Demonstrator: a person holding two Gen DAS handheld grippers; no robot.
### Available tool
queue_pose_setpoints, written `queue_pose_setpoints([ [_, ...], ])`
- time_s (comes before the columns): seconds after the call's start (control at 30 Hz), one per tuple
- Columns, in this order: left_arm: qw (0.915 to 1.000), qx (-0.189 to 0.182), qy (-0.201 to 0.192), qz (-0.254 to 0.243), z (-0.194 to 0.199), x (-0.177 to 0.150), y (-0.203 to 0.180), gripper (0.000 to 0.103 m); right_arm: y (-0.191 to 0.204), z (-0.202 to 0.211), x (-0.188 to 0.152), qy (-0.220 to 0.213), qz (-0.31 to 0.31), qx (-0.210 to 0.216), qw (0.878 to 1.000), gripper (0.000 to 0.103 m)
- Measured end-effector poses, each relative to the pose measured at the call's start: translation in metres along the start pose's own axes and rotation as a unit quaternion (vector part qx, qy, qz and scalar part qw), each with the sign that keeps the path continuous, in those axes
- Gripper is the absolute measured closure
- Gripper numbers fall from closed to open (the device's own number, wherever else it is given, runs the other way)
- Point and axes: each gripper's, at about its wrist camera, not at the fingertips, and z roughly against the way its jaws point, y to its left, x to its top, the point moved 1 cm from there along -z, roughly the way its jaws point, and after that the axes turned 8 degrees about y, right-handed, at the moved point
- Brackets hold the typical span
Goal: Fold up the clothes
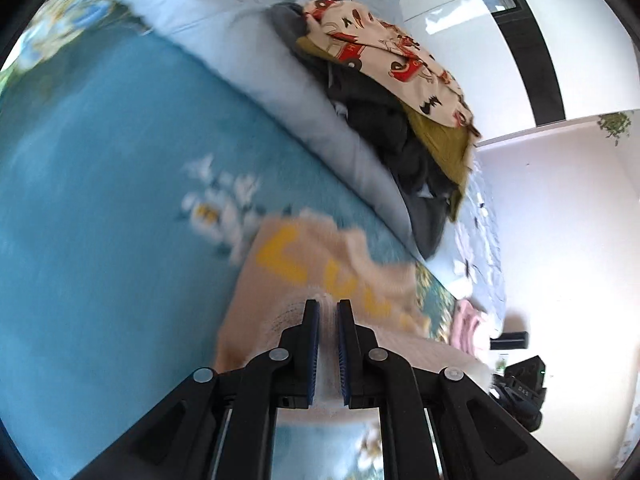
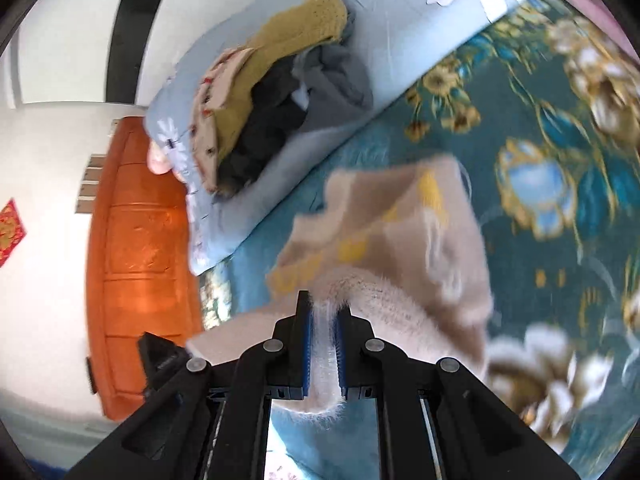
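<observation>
Nearest to each tool is its own grip. The left gripper (image 1: 328, 304) has its jaws pressed almost together on a fuzzy edge of the beige sweater (image 1: 304, 272), the pale knit filling the narrow gap between the blue pads. The right gripper (image 2: 323, 300) pinches another stretch of the same sweater (image 2: 400, 240) in the same way.

From both pinches the garment hangs ahead and below, so the two tools hold one edge and the body, with its yellow lettering, drapes away from them toward the teal bedspread (image 1: 100, 200). Its long axis appears to run forward from the jaws; neither hand looks clearly nearer to the cloth's middle. The lower edge is blurred, so I cannot tell whether it touches the bed.

Directly under and beyond the sweater the bedspread lies open, which reads as room enough to lay the garment flat. Farther ahead a light blue quilt (image 1: 224, 40) borders that space, bearing a heap of unfolded clothes (image 1: 384, 80). Past it stand the white wall (image 1: 560, 220) and, in the right view, an orange door (image 2: 140, 240).
</observation>
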Motion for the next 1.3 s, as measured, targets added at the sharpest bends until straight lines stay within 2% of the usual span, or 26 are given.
queue_pose_setpoints([
  [0.07,0.9999,0.013,0.009,0.004,-0.026,0.015,0.0,0.094,-0.006,-0.005,0.02,0.001,-0.009,-0.013,1.0,0.093],
  [0.23,0.9988,0.04,0.023,0.019,-0.062,0.043,0.007,0.094,-0.026,-0.022,0.056,0.016,-0.047,-0.042,0.998,0.093],
  [0.37,0.9971,0.05,0.032,0.047,-0.082,0.053,0.02,0.093,-0.038,-0.036,0.065,0.027,-0.071,-0.053,0.996,0.092],
  [0.53,0.9971,0.033,0.03,0.061,-0.08,0.052,0.027,0.09,-0.04,-0.039,0.065,0.022,-0.076,-0.045,0.996,0.089],
  [0.6,0.9977,0.016,0.028,0.06,-0.077,0.049,0.028,0.082,-0.04,-0.037,0.063,0.02,-0.076,-0.039,0.996,0.081],
  [0.63,0.9977,0.007,0.025,0.062,-0.074,0.048,0.029,0.077,-0.04,-0.035,0.062,0.017,-0.075,-0.035,0.996,0.072],
  [0.67,0.9976,-0.002,0.021,0.066,-0.071,0.047,0.031,0.065,-0.039,-0.034,0.062,0.015,-0.074,-0.032,0.997,0.066],
  [0.7,0.9973,-0.013,0.017,0.07,-0.067,0.045,0.032,0.055,-0.038,-0.033,0.061,0.013,-0.072,-0.026,0.997,0.054],
  [0.73,0.9969,-0.022,0.014,0.074,-0.063,0.044,0.034,0.052,-0.035,-0.032,0.061,0.012,-0.068,-0.018,0.997,0.044],
  [0.87,0.9959,-0.03,-0.005,0.086,-0.043,0.036,0.04,0.043,-0.023,-0.029,0.059,0.009,-0.048,-0.021,0.999,0.043],
  [0.97,0.9966,-0.009,-0.019,0.08,-0.026,0.024,0.043,0.041,-0.018,-0.016,0.054,-0.01,-0.041,-0.016,0.999,0.042],
  [1.03,0.9973,0.018,-0.011,0.07,-0.024,0.015,0.045,0.041,-0.022,-0.004,0.047,-0.026,-0.046,-0.024,0.998,0.032],
  [1.07,0.9974,0.031,-0.002,0.065,-0.026,0.011,0.047,0.041,-0.025,0.001,0.043,-0.033,-0.051,-0.031,0.998,0.032],
  [1.2,0.9947,0.084,0.04,0.043,-0.043,-0.005,0.053,0.041,-0.045,0.002,0.019,-0.018,-0.069,-0.066,0.995,0.032],
  [1.3,0.9927,0.103,0.054,0.033,-0.056,-0.014,0.054,0.041,-0.056,-0.011,0.006,0.001,-0.07,-0.094,0.993,0.032],
])
